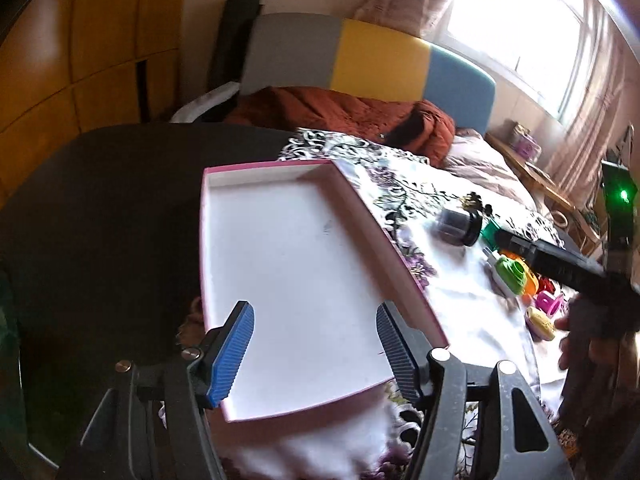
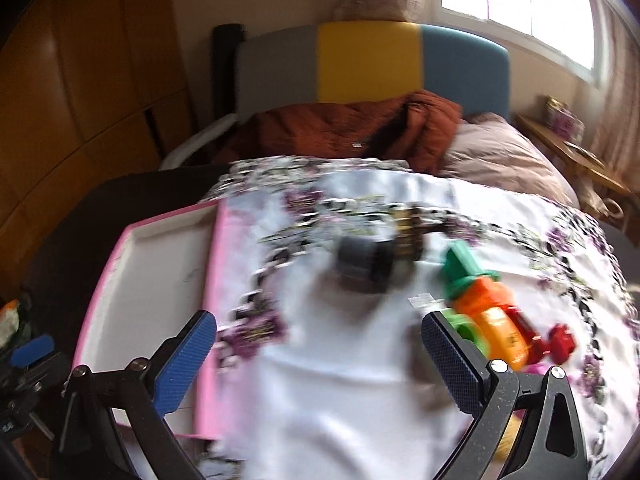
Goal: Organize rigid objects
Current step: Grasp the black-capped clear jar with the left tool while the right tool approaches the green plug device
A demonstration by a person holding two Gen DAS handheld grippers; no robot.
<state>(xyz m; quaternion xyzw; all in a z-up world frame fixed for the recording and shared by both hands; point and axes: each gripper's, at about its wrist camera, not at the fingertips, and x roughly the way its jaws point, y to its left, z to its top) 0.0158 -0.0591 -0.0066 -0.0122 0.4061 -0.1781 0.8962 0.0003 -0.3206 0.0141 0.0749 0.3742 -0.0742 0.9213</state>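
Note:
A shallow pink box (image 1: 362,216) with a white inside lies on the table; it also shows at the left of the right wrist view (image 2: 212,288). My left gripper (image 1: 316,344) is open and empty above the box's near end. A dark grey cylinder (image 1: 458,222) lies on the flowered cloth, also in the right wrist view (image 2: 362,258), blurred. Colourful plastic toys (image 1: 516,276) lie to its right, green, orange and red in the right wrist view (image 2: 490,312). My right gripper (image 2: 320,356) is open and empty above the cloth, short of the cylinder; from the left wrist view it shows as a dark body (image 1: 560,264).
A white cloth with purple flowers (image 2: 348,392) covers the right part of a dark table (image 1: 112,208). Behind stands a bed with a rust blanket (image 1: 340,114) and a grey, yellow and blue headboard (image 1: 380,60). Wooden cupboards (image 1: 80,40) stand at the left.

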